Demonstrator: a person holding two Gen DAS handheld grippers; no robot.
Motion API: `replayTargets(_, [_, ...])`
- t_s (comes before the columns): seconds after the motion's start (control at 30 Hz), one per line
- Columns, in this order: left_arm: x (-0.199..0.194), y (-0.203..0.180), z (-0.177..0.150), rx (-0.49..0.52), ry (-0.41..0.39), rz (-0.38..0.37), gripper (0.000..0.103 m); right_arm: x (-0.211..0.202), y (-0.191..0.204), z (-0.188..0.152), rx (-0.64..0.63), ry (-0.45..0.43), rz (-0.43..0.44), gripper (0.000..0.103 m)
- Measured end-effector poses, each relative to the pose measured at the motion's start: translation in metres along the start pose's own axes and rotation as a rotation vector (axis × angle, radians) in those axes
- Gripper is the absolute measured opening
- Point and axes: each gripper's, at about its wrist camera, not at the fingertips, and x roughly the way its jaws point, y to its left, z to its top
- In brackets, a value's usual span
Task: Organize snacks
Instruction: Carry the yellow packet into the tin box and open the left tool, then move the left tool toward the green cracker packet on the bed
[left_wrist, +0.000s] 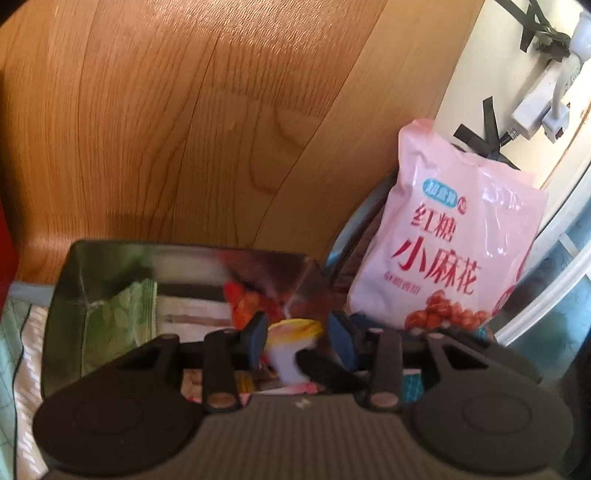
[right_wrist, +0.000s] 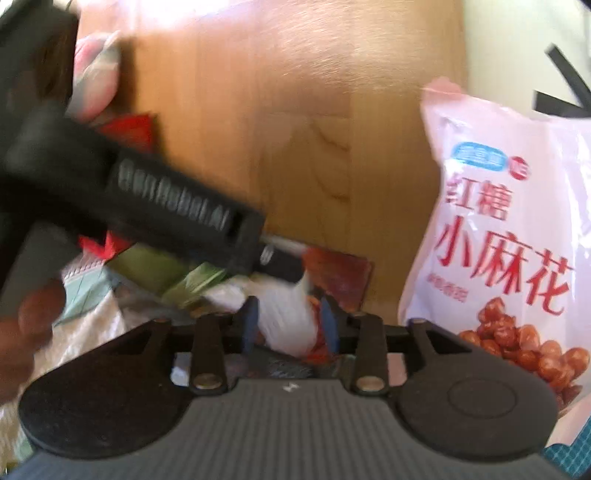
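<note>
Reaching over the pile, the left hand-held gripper (left_wrist: 297, 338) hovers with jaws parted around, not clamped on, a small white-and-yellow snack packet (left_wrist: 291, 343). The right hand-held gripper (right_wrist: 290, 326) straddles a white packet (right_wrist: 284, 317) likewise. Just right of both, the pink fried-dough-twist bag (left_wrist: 443, 243) stands upright against the wooden headboard (left_wrist: 184, 129), its long axis vertical.

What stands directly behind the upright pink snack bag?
Behind the pink snack bag a cream wall shows, with black tape strips and a white plug on it. Whatever lies lower behind the bag is covered.
</note>
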Motion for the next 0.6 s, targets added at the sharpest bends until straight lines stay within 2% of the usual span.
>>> replayTargets(0.1, [-0.015, 0.003, -0.007, 0.002, -0.023, -0.012, 0.038, -0.017, -0.003, -0.008, 0.034, -0.035, 0.001, 0.052])
replayTargets(0.17, [-0.031, 0.005, -0.009, 0.002, -0.043, -0.045, 0.038, -0.031, -0.002, -0.018, 0.055, -0.052, 0.001, 0.052])
replayTargets(0.27, [-0.066, 0.007, -0.029, 0.013, -0.064, -0.110, 0.039, -0.057, 0.002, -0.037, 0.111, -0.050, 0.045, 0.052])
replayTargets(0.37, [-0.102, 0.014, -0.065, 0.033, -0.054, -0.154, 0.042, -0.085, 0.016, -0.063, 0.174, 0.002, 0.182, 0.052])
replayTargets(0.47, [-0.131, 0.020, -0.110, 0.065, -0.018, -0.150, 0.043, -0.098, 0.041, -0.091, 0.147, 0.089, 0.357, 0.055])
replayTargets(0.5, [-0.140, 0.021, -0.125, 0.079, -0.005, -0.142, 0.043, -0.102, 0.050, -0.099, 0.128, 0.115, 0.390, 0.061])
replayTargets(0.6, [-0.161, 0.024, -0.162, 0.109, 0.008, -0.128, 0.046, -0.110, 0.080, -0.120, 0.076, 0.181, 0.458, 0.062])
